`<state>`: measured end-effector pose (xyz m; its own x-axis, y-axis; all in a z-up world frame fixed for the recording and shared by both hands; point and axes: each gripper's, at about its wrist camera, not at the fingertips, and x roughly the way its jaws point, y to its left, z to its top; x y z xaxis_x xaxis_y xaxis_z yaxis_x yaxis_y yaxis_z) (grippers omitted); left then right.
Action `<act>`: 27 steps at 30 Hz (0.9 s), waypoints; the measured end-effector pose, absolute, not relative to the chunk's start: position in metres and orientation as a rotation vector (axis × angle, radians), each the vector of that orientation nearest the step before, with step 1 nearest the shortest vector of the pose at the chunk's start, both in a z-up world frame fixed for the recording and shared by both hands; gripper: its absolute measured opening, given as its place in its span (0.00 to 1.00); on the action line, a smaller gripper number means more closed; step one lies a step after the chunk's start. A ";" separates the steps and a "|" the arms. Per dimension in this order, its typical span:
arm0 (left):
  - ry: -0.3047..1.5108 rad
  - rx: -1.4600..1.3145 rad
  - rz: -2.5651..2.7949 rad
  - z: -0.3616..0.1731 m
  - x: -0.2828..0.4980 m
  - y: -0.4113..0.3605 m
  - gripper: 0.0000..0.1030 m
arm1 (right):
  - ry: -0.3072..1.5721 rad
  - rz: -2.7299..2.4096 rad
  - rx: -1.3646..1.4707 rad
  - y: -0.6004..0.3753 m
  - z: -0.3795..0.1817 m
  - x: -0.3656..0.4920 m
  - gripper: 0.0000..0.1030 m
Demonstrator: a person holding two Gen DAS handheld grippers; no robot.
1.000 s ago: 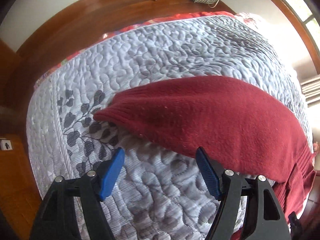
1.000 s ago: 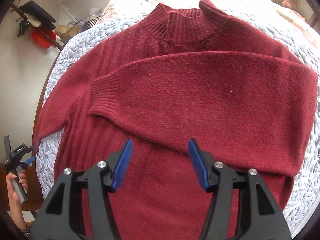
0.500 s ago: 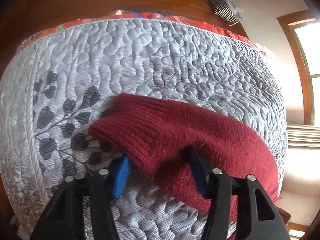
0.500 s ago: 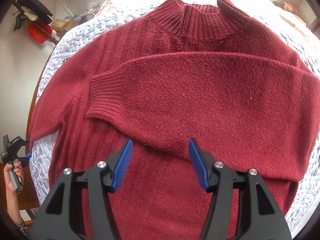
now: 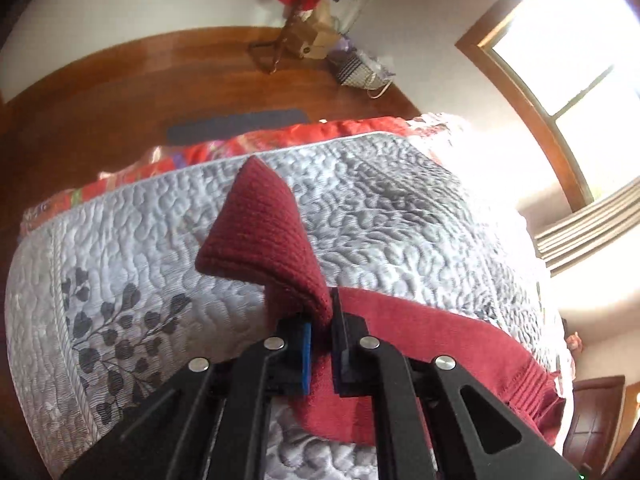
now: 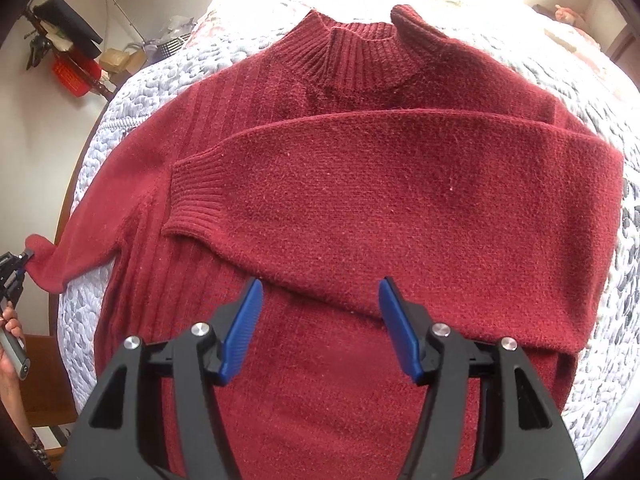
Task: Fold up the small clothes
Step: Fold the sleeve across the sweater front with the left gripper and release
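A dark red knit sweater (image 6: pixel 360 184) lies flat on the quilted grey bedspread (image 6: pixel 132 96), collar at the far side. One sleeve is folded across the chest, its ribbed cuff (image 6: pixel 192 196) pointing left. My left gripper (image 5: pixel 320 340) is shut on the ribbed cuff (image 5: pixel 256 236) of the other sleeve and holds it lifted off the quilt (image 5: pixel 140 248). That same gripper (image 6: pixel 16 268) shows small at the left edge of the right wrist view. My right gripper (image 6: pixel 320 312) hovers open above the sweater's lower body, with nothing between its fingers.
The bed's edge drops to a wooden floor (image 5: pixel 100 92) on the left. A stand with bags and a red basket (image 6: pixel 68 76) sits by the wall. A window (image 5: pixel 560 64) lies beyond the bed. A person's hand (image 6: pixel 8 320) holds the left gripper's handle.
My left gripper closed on the sleeve cuff and raised it off the quilt. The right gripper stayed open and edged slightly nearer to the sweater.
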<state>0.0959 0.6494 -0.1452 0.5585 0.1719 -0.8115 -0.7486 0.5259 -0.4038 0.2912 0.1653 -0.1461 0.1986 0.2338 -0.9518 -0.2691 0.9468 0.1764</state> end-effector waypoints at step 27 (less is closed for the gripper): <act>0.966 -0.359 -0.092 -0.155 0.269 0.301 0.08 | 1.319 0.227 0.107 0.049 -0.153 0.285 0.59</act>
